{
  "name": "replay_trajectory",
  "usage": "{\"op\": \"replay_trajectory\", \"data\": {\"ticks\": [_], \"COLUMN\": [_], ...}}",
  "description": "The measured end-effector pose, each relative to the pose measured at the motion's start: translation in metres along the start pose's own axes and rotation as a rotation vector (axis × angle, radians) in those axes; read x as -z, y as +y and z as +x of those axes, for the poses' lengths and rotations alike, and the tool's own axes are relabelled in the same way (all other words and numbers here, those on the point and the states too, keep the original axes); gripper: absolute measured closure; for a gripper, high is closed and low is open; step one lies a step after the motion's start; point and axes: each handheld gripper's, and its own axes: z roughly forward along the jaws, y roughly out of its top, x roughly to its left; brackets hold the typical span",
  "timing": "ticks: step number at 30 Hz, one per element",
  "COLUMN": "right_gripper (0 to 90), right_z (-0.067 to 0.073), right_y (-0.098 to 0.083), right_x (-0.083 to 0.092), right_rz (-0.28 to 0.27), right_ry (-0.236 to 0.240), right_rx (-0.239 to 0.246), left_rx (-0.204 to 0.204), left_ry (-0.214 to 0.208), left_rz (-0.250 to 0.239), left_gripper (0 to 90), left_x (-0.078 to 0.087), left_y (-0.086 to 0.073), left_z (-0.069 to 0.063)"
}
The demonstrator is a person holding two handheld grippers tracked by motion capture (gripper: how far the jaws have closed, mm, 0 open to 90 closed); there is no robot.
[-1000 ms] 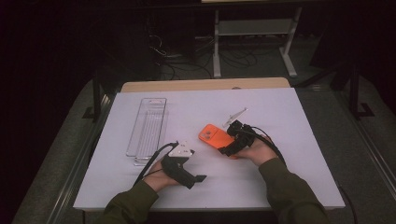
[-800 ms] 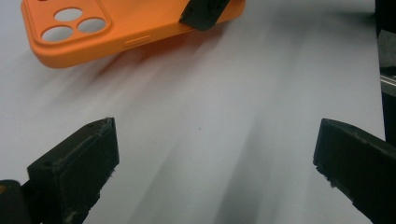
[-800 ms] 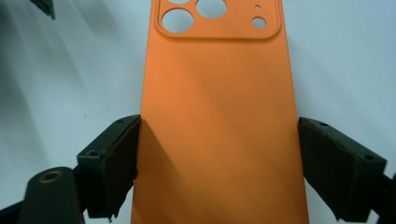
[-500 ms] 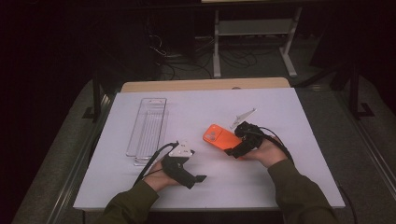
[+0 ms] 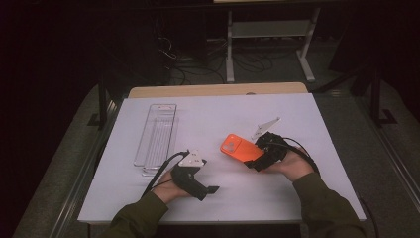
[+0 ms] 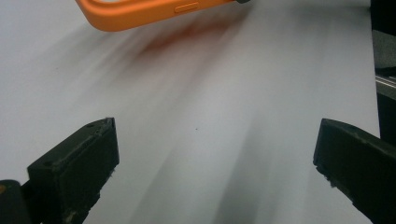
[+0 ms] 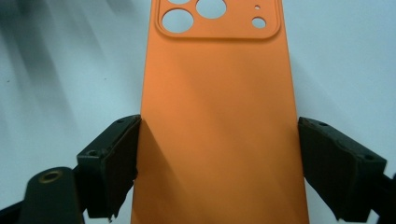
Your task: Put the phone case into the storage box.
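From above, we see the white bench [image 5: 208,114] with a clear tray [image 5: 157,131] lying lengthwise near its left edge, well apart from everything else. We hold the right gripper [image 5: 253,159] right of the bench's middle, its jaws clamped across an orange phone case [image 5: 238,148]. The case points toward the bench's left edge and sits just above the surface, tilted a little. We cannot tell from here whether its low end touches the bench. The left gripper [image 5: 214,189] is near the front edge, left of the middle, in our left hand [image 5: 171,191]. It points toward the right edge, and its tips lie near the case without touching it.

In the left gripper view, we find the left gripper [image 6: 215,158] with its two jaws spread wide and nothing between them but bare bench [image 6: 224,93]. The case [image 6: 144,14] shows at the top edge, side-on, with a side button facing us and a soft shadow on the surface below it.

In the right gripper view, the case [image 7: 217,116] runs straight away from us, back side up, its camera cut-outs at the far end. The right gripper [image 7: 217,154] has one jaw pressed against each long edge of the case, gripping it across its width, with the white surface on both sides.
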Motion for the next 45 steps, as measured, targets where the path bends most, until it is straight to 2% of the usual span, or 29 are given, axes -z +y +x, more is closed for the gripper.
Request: {"op": "replay_trajectory", "data": {"ticks": [3,8,16,21,28,31,37,39,45], "right_gripper": [15.3,15.3,15.3,15.3,15.3,15.3,15.2,15.2,15.2], "right_z": [0.001,0.0,0.003,0.004,0.004,0.001,-0.003,-0.003,-0.003], "right_y": [0.0,-0.001,-0.002,-0.009,-0.022,-0.028,-0.03,-0.03,-0.03], "right_x": [0.0,-0.001,0.002,0.006,0.019,0.023,0.027,0.026,0.026], "right_rz": [0.0,-0.003,0.003,0.009,0.001,-0.005,-0.02,-0.026,-0.025], "right_ry": [0.008,0.015,0.022,0.015,0.029,0.047,0.064,0.072,0.088], "right_rx": [0.001,0.042,0.044,0.075,0.081,0.088,0.083,0.082,0.101], "left_rx": [-0.004,-0.009,-0.009,-0.012,-0.016,-0.026,-0.09,-0.079,-0.092], "left_ry": [-0.005,-0.004,0.0,0.003,0.005,0.007,0.013,0.01,0.01], "left_rz": [0.006,0.004,0.002,-0.003,0.001,0.001,0.048,0.046,0.039], "left_gripper": [0.0,0.0,0.0,0.0,0.0,0.0,0.0,0.0,0.0], "left_x": [0.001,0.001,0.002,0.003,0.01,0.012,0.017,0.018,0.024], "left_y": [0.0,0.001,0.001,0.002,0.008,0.012,0.022,0.025,0.033], "left_z": [0.0,0.001,0.001,0.002,0.003,0.003,0.003,0.004,0.007]}}
